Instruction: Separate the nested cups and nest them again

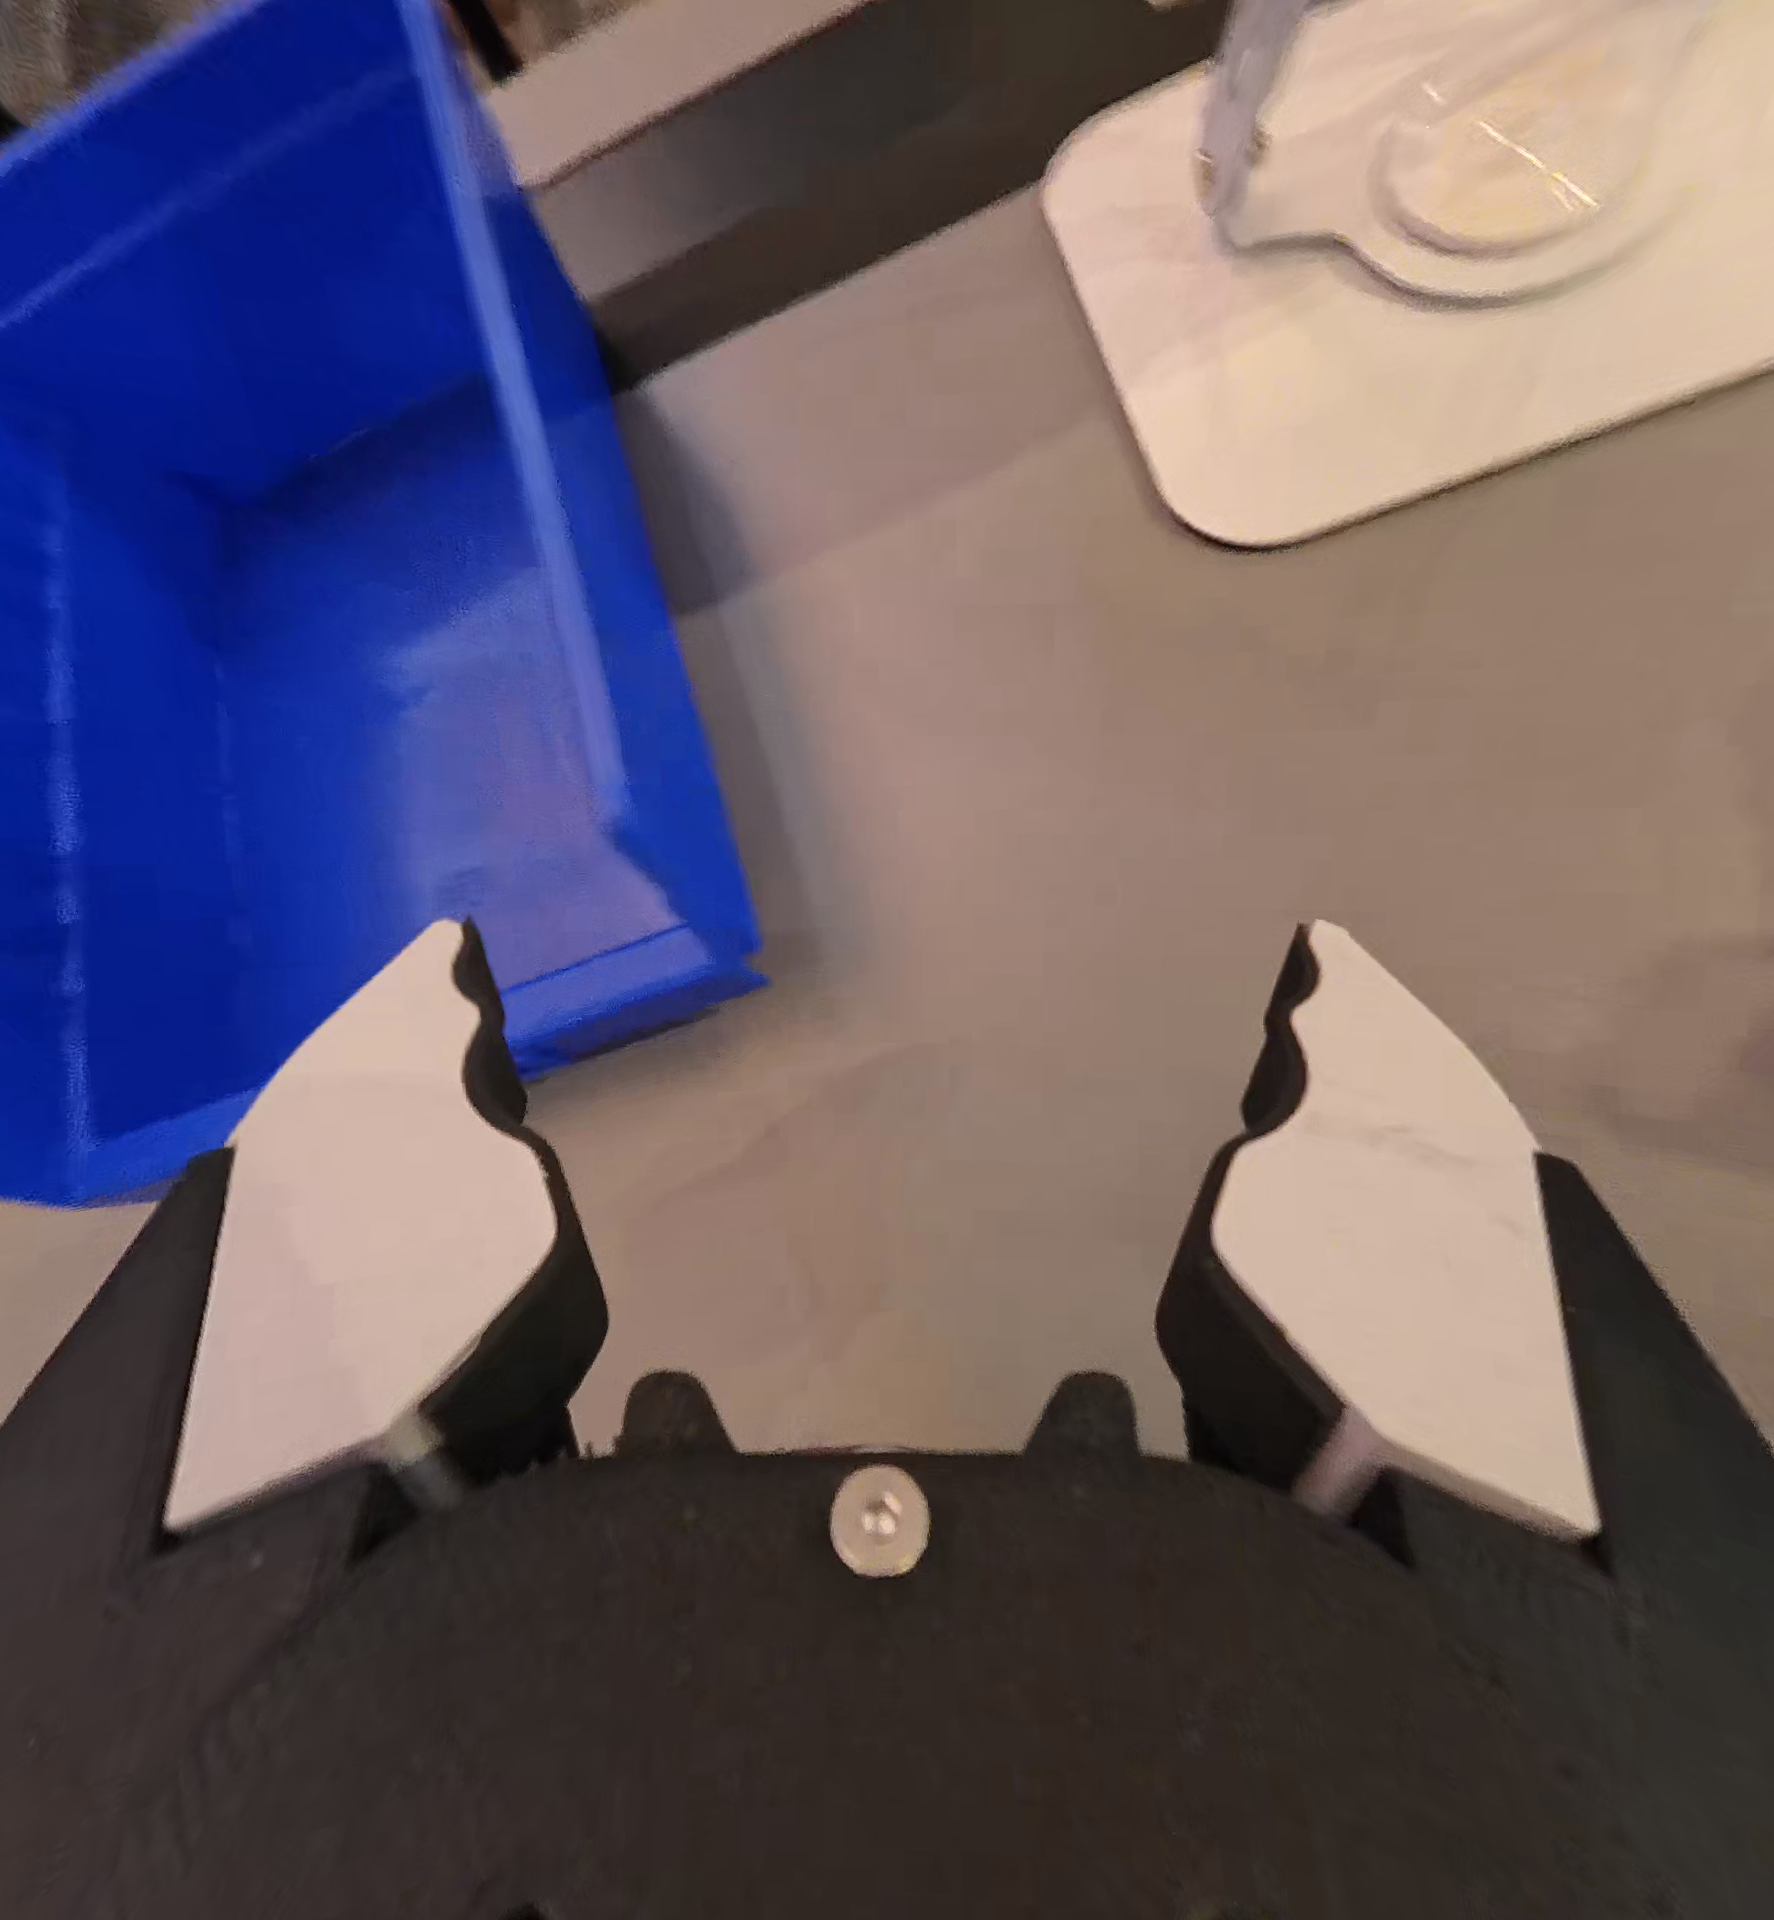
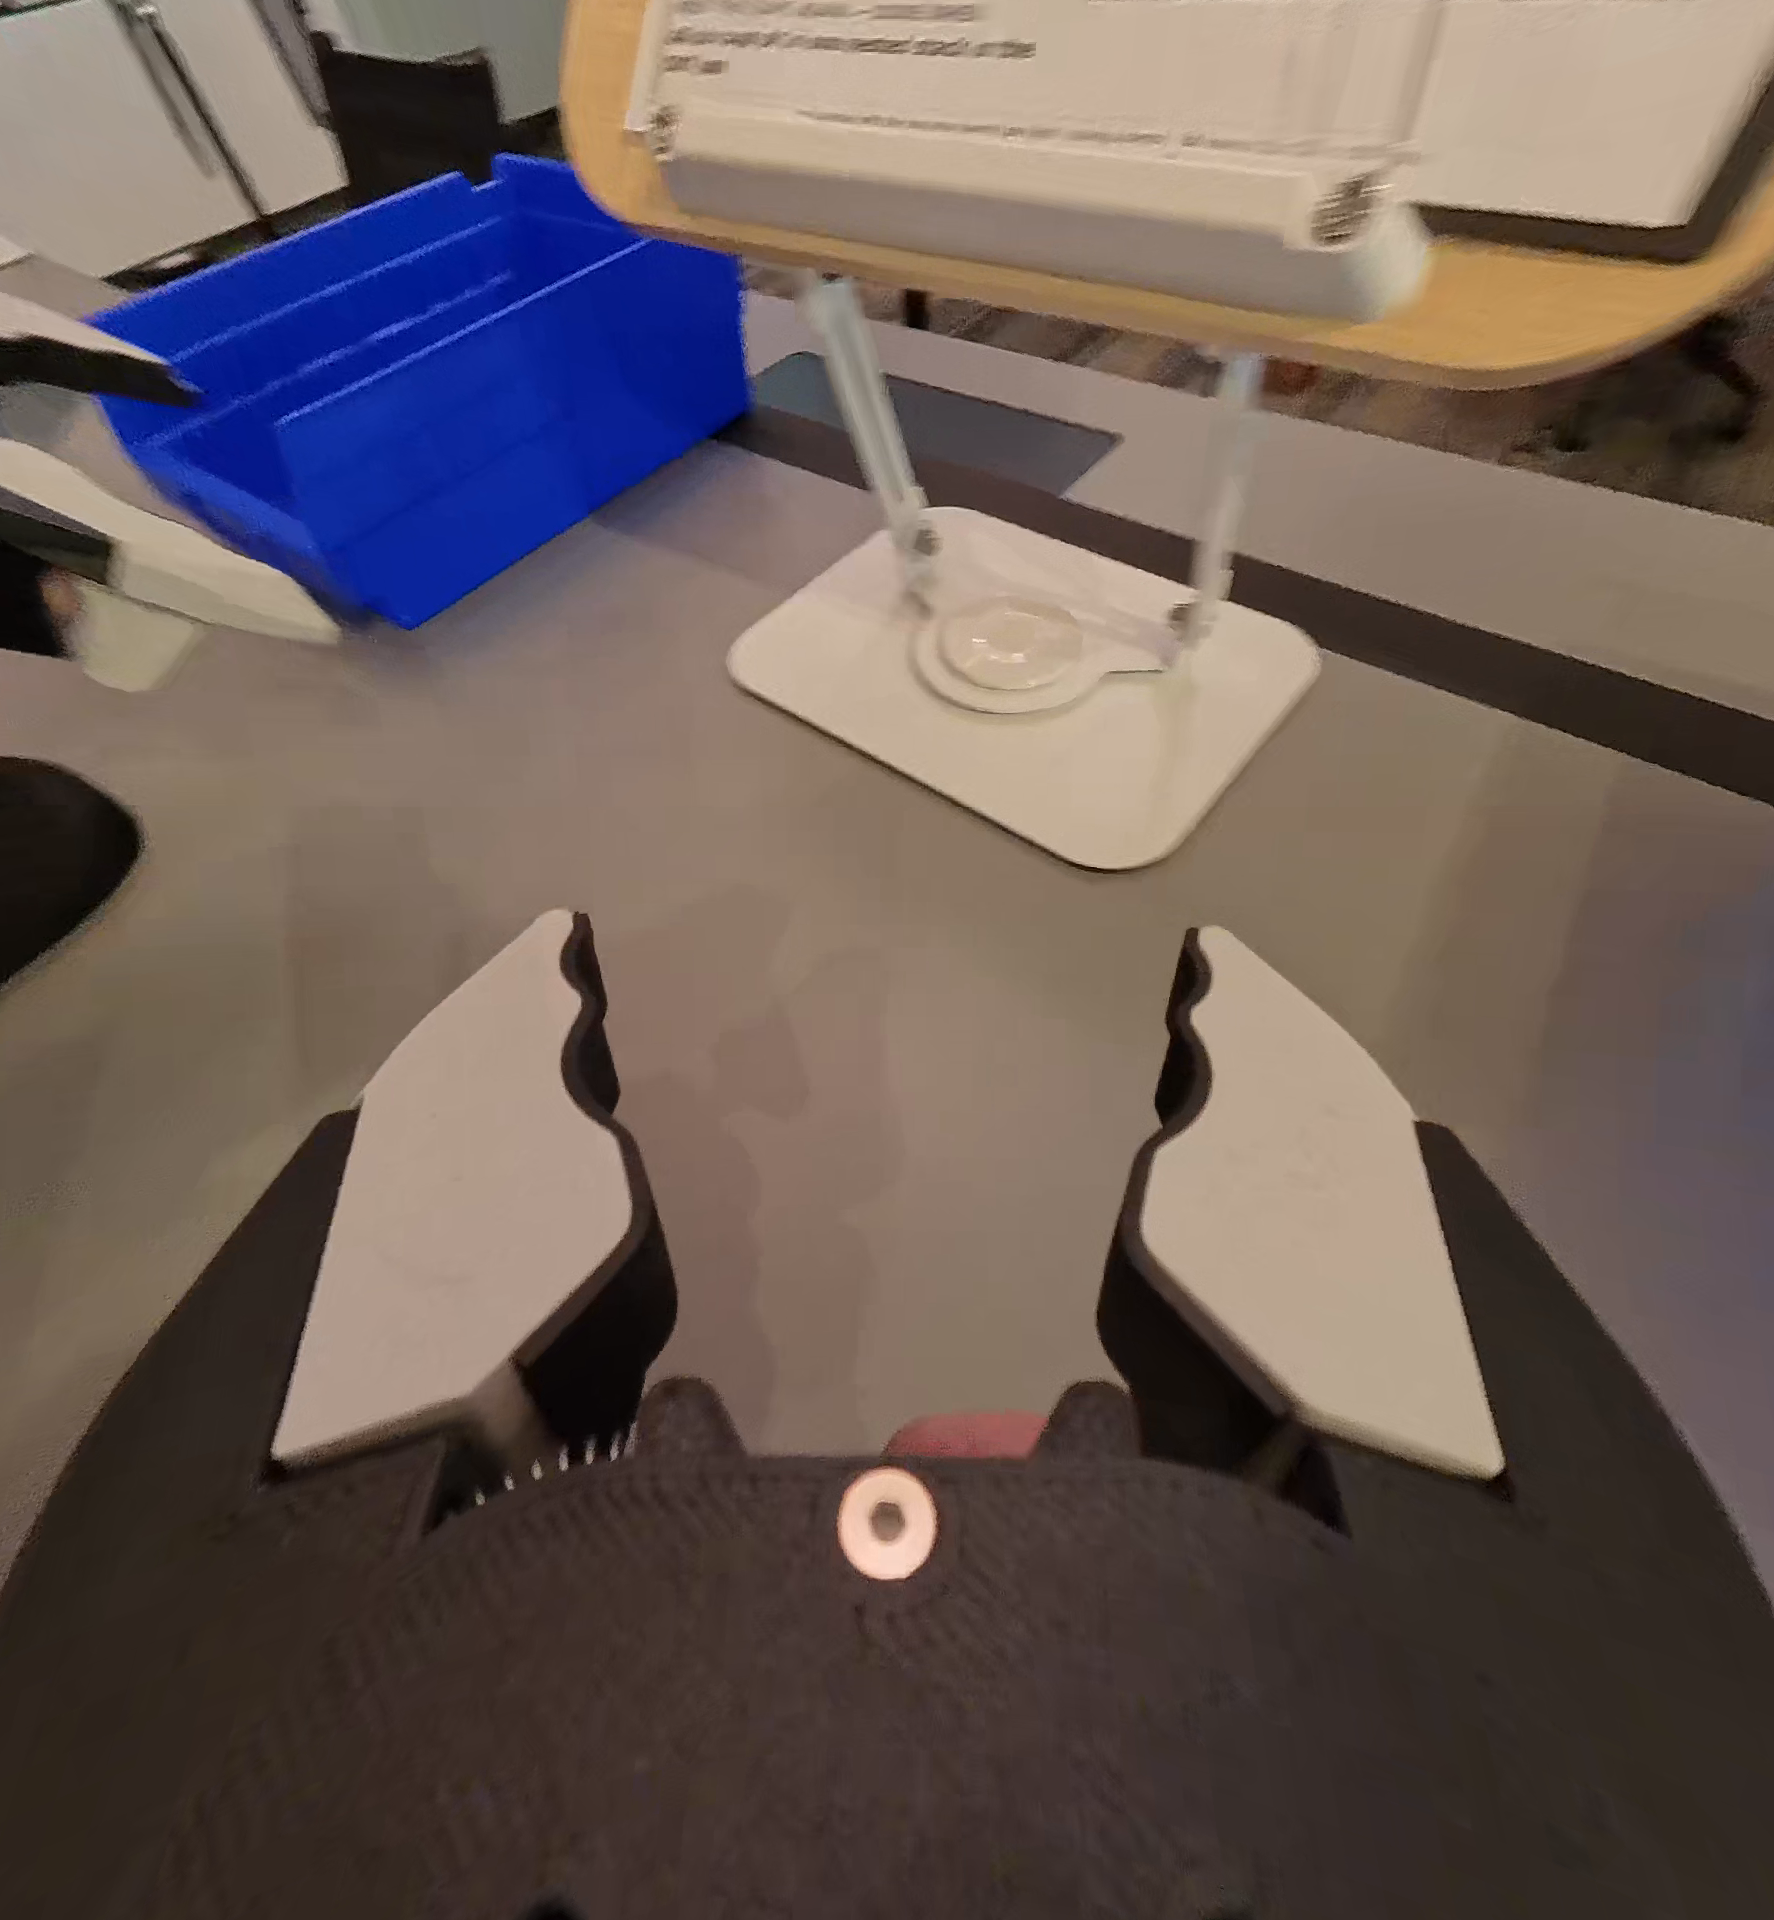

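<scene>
On the grey worktop [image 2: 654,831]: no cup shows clearly in either view.
Left claw [image 1: 883,935]: spread wide and empty, bare worktop between its fingers; blue bin [image 1: 239,623] fills the upper left of its frame.
Right claw [image 2: 883,925]: likewise released, holding nothing, aimed at the white base of a document stand [image 2: 1028,727] at centre right.
Nested cups: not identifiable. A pale blurred shape [image 2: 135,644] sits at the left edge of the right wrist view, just under the left claw (possibly a cup, possibly claw hardware; I cannot tell).
Key relation: if that shape is the stack, it lies far left of the right claw, and the left hand is much nearer.
Long axis: unreadable.
</scene>
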The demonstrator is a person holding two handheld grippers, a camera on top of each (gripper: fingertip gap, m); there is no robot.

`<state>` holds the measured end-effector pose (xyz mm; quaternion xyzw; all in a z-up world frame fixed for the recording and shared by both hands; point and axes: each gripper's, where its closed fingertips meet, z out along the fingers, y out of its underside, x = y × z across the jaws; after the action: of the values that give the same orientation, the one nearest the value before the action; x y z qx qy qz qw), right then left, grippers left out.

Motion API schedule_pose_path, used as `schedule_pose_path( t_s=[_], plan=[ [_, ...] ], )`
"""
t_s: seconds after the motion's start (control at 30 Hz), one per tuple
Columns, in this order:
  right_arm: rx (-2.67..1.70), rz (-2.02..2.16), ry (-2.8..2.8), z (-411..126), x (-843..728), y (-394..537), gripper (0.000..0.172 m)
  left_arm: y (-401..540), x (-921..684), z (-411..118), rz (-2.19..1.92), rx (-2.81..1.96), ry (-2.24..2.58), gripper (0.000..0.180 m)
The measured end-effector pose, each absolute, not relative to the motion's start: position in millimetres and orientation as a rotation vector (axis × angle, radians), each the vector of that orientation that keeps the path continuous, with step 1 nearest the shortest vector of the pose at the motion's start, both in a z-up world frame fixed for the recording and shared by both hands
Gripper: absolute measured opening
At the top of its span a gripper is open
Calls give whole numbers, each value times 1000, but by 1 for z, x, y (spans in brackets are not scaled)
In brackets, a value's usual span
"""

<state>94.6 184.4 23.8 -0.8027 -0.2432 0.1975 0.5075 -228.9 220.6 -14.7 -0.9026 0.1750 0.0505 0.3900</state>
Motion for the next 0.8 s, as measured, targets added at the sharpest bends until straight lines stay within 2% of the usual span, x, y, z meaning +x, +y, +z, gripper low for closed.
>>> schedule_pose_path(
  t_s=[0.03,0.1,0.23,0.3,0.4,0.63,0.73,0.8],
  plan=[
    [-1939,419,-542,26,112,188,104,224,-244,-7,135,-2274,389,134],
    [-1947,289,-414,31,158,196,115,231,-282,8,174,-2246,283,134],
    [-1951,85,-205,44,257,203,116,245,-363,33,277,-2206,127,135],
    [-1946,23,-119,54,304,203,107,250,-398,43,299,-2189,61,136],
    [-1949,-96,-12,58,372,205,105,259,-439,48,348,-2187,10,138],
    [-2016,-200,165,32,483,220,99,281,-484,1,205,-2337,-129,140],
    [-2094,-179,181,8,508,231,89,287,-490,-29,116,-2423,-175,141],
    [-2122,-166,176,-3,518,239,84,291,-489,-41,53,-2454,-176,131]
  ],
)
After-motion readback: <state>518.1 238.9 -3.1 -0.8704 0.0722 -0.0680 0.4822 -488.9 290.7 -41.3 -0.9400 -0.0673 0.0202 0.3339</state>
